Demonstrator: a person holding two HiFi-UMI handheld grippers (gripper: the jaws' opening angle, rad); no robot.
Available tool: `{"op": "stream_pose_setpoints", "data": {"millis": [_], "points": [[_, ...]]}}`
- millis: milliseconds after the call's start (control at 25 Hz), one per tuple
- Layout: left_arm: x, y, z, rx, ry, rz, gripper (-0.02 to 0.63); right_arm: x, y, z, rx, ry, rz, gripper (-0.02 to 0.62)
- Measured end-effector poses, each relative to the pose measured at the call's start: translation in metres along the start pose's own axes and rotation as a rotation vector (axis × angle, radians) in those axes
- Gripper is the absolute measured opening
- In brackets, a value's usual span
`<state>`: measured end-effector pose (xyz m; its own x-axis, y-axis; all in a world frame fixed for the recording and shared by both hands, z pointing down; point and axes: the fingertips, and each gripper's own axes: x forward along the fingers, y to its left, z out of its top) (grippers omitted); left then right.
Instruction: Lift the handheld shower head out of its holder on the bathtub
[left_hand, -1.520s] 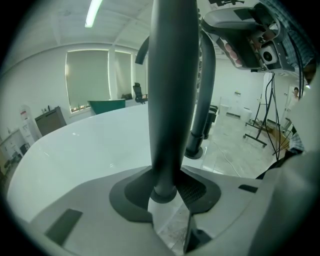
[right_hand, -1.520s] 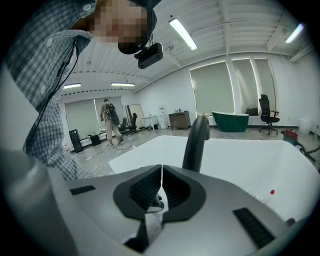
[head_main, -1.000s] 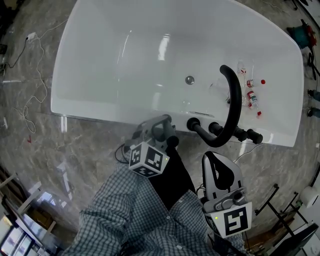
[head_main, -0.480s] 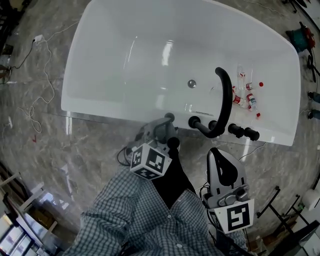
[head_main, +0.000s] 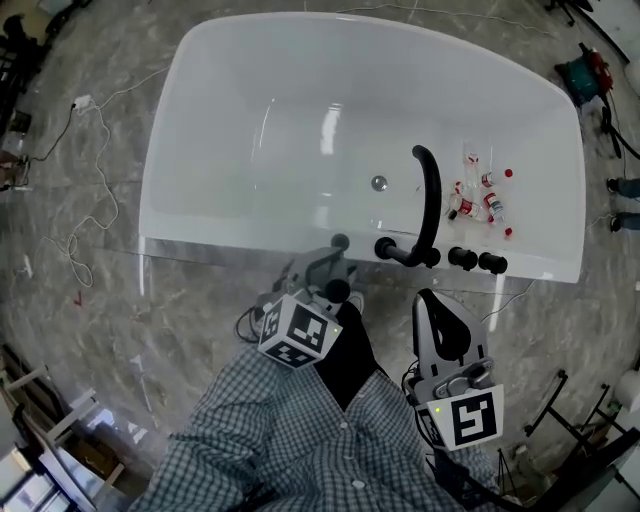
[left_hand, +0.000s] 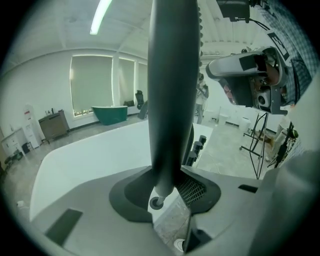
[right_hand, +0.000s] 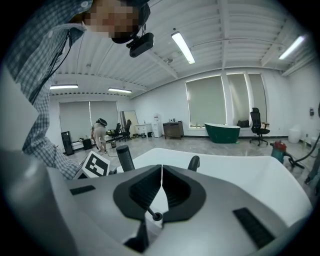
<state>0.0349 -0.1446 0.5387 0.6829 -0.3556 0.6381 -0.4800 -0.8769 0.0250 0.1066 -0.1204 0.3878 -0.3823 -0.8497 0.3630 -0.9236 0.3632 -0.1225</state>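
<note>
The white bathtub (head_main: 200, 245) fills the upper half of the head view. My left gripper (head_main: 318, 268) hovers at the near rim, shut on the dark handheld shower head (head_main: 338, 291). In the left gripper view the shower head (left_hand: 172, 100) rises as a long dark rod from between the jaws of that gripper (left_hand: 167, 192). A small grey round fitting (head_main: 340, 241) sits on the rim just beyond it. My right gripper (head_main: 440, 305) is held lower right of the rim, off the tub, its jaws (right_hand: 161, 172) shut with nothing between them.
A black arched faucet (head_main: 428, 200) and black knobs (head_main: 477, 261) stand on the near rim, right of my left gripper. Several small bottles (head_main: 475, 200) lie in the tub near the drain (head_main: 379, 183). A white cable (head_main: 90, 180) trails on the marble floor at the left.
The head view has drawn back, so the tub looks smaller and farther. My left gripper, still holding the shower head, now sits just off the rim instead of over it.
</note>
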Motion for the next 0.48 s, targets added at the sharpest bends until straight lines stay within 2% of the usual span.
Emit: {"op": "stream_pose_setpoints", "data": {"millis": [480], "points": [[-0.044, -0.010, 0.042, 0.048, -0.002, -0.001, 0.126, -0.021, 0.003, 0.025, -0.026, -0.040, -0.033, 0.018]]}}
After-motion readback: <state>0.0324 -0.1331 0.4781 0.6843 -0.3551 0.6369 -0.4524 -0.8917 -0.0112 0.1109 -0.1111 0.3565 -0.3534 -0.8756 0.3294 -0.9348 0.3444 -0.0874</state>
